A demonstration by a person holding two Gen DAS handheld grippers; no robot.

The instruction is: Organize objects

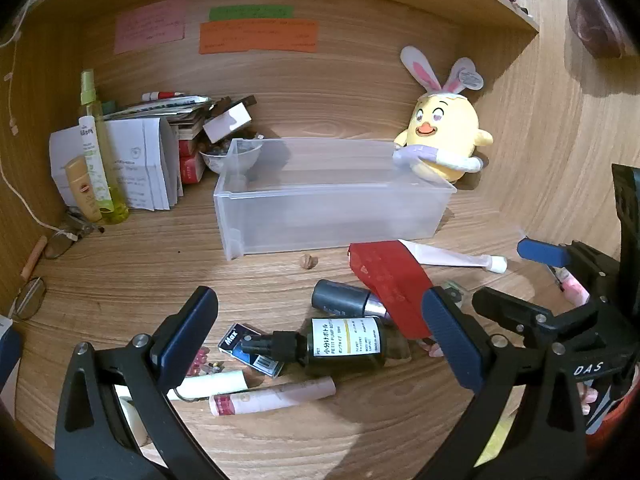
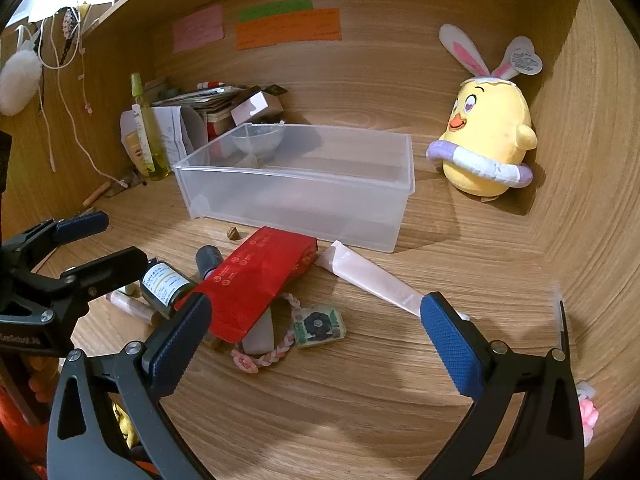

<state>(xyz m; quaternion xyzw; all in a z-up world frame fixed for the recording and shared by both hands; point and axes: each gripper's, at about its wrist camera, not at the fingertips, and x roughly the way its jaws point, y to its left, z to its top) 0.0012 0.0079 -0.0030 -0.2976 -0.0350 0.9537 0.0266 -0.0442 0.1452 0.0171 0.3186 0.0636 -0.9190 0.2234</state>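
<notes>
Clutter: small toiletries and packets lie loose on the counter (image 2: 400,400), heaped just in front of the bin, at its 6 o'clock; none is in it yet.
Bin (image 2: 304,188): clear, open-topped, looks empty; it sits square in the middle, likely as the place to gather the loose things.
Red pouch (image 2: 256,284): lies slanted over the heap, its far end near the bin's front wall, covering parts of what is under it.
Dark bottle (image 1: 344,344): on its side with pump cap toward 9 o'clock, directly between the left fingers (image 1: 188,328), so it seems the next pick.
Left gripper (image 1: 320,336): spread wide, holding nothing, low over the heap.
Right gripper (image 2: 316,340): also wide open and empty, above the braided band (image 2: 264,356) and a small green packet (image 2: 318,326).
White tube (image 2: 372,280): flat, at 3 o'clock of the pouch, apart from the bin.
Plush chick (image 2: 488,128): propped upright against the back wall at 2 o'clock of the bin, out of the work.
Back-left pile: spray bottle (image 1: 94,148) and papers (image 1: 144,160) at 10 o'clock, stacked clear of the bin.
</notes>
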